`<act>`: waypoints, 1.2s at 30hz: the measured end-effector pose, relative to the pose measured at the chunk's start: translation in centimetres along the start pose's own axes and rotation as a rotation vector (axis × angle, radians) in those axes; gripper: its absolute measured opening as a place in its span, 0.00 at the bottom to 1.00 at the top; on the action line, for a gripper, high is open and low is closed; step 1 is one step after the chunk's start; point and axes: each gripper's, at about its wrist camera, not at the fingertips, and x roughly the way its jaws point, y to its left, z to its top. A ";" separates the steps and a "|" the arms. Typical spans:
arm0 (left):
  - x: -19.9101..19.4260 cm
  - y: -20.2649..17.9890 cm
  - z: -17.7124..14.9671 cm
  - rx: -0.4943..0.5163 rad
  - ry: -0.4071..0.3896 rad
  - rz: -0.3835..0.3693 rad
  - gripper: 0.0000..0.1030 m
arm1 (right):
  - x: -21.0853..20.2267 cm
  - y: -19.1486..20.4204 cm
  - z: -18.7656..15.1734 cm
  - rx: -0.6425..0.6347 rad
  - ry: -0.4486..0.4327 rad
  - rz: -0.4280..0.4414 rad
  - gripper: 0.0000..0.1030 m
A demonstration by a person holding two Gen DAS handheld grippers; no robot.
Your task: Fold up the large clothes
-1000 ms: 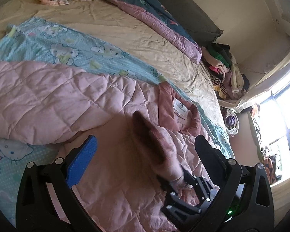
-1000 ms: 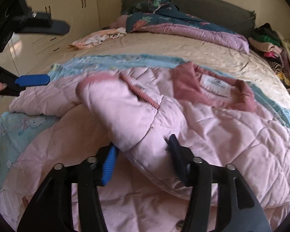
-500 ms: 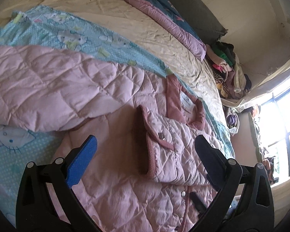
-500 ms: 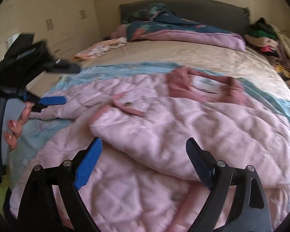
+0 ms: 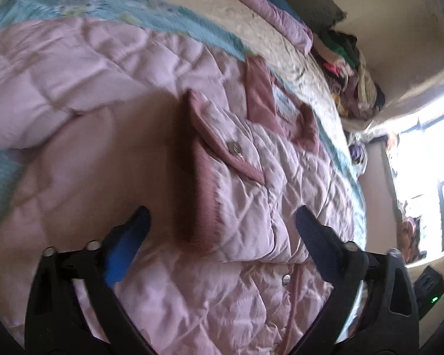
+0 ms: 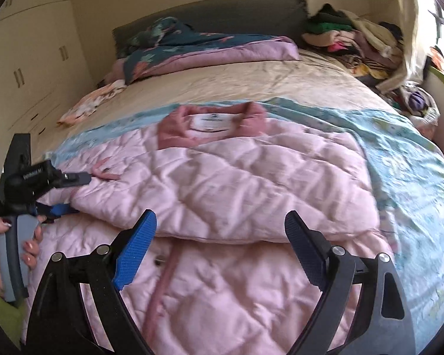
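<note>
A pink quilted jacket (image 6: 251, 281) lies face up on the bed, collar (image 6: 210, 121) toward the headboard. One sleeve (image 6: 236, 189) is folded across its chest. The sleeve's ribbed cuff (image 5: 204, 183) with a snap button lies just ahead of my left gripper (image 5: 222, 211), between its fingers. The jaws are closing but stand wide, and the pads do not press on the cuff. In the right wrist view the left gripper (image 6: 77, 192) sits at the sleeve's end, held by a hand. My right gripper (image 6: 220, 216) hovers open over the folded sleeve's near edge, holding nothing.
Under the jacket are a light blue cartoon-print sheet (image 6: 399, 162) and a beige bedcover (image 6: 251, 82). A dark floral duvet (image 6: 207, 47) lies by the headboard, a small garment (image 6: 91, 103) at the far left. A clothes pile (image 6: 355, 38) sits at the far right, wardrobes (image 6: 29, 44) on the left.
My right gripper let go of the sleeve, opened and drew back to the right. The sleeve now rests across the chest. My left gripper dropped toward the cuff and its jaws narrowed.
</note>
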 end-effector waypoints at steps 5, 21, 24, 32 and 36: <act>1.1 -2.2 -1.2 0.179 -0.024 0.118 0.24 | -1.0 -3.9 -0.6 0.079 0.004 -0.073 0.85; 0.2 -0.9 -0.5 0.247 -0.052 0.191 0.22 | 3.9 -7.0 2.0 0.079 0.130 -0.118 0.86; 0.1 -0.4 -0.7 0.241 -0.053 0.195 0.27 | 6.4 -7.2 1.3 0.069 0.204 -0.146 0.87; -0.9 -1.1 -1.1 0.266 -0.078 0.246 0.45 | 8.4 -8.6 -0.3 0.161 0.241 -0.141 0.90; -2.2 -1.6 -1.5 0.270 -0.102 0.258 0.68 | 5.6 -8.2 -0.7 0.212 0.176 -0.124 0.96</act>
